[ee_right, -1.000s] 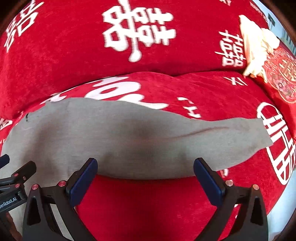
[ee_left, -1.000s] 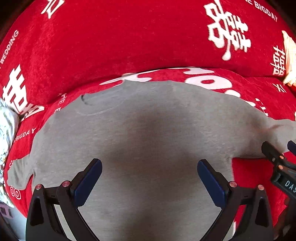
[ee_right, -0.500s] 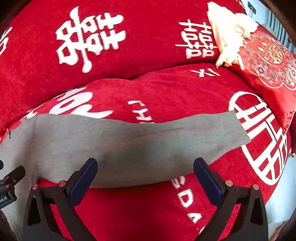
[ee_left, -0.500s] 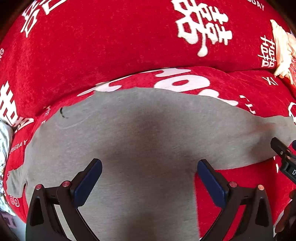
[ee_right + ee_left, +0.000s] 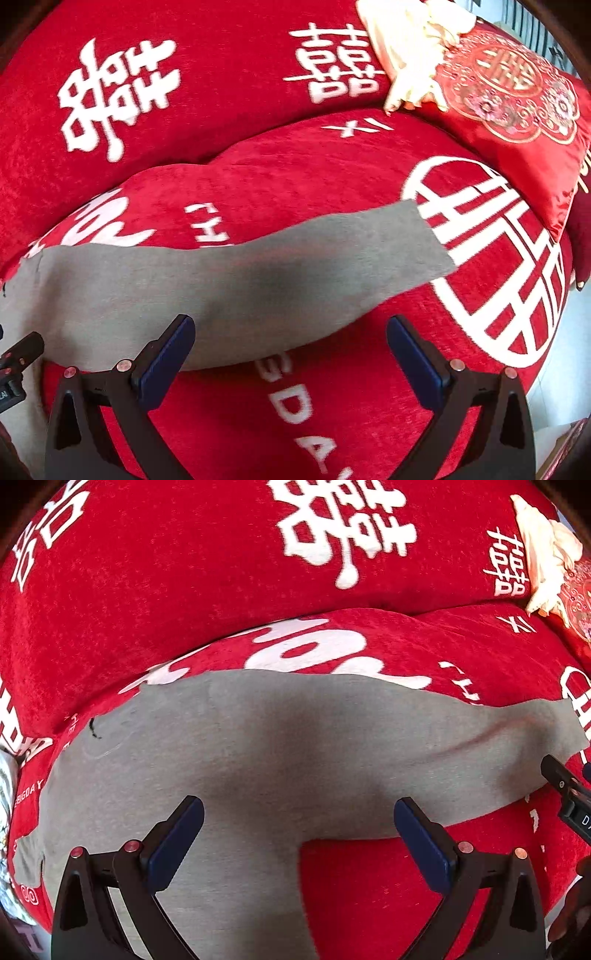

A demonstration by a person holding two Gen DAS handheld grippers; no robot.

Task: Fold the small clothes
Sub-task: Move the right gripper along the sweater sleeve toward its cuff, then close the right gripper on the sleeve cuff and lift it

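Red plush sofa cover point(image 5: 184, 602), printed with white double-happiness characters and lettering, is filling both wrist views, draped over the seat and the backrest. A grey garment point(image 5: 258, 760) is lying flat on the seat; its lower part is running out of the left wrist view between the fingers, so its full outline cannot be made out. One long grey sleeve or leg point(image 5: 295, 266) is stretching rightward across the seat, ending at a straight cut edge beside a large white character. The left gripper point(image 5: 297, 843) is hovering over the garment with its jaws spread wide, pinching nothing. The right gripper point(image 5: 290, 360) is likewise spread, poised over the sleeve's lower edge and the bare red cover. An embroidered red cushion point(image 5: 517, 96) is sitting at the far right with a crumpled cream cloth point(image 5: 406, 48) touching it. At the left edge a pale patterned fabric point(image 5: 5, 794) is barely showing, too cut off to identify.
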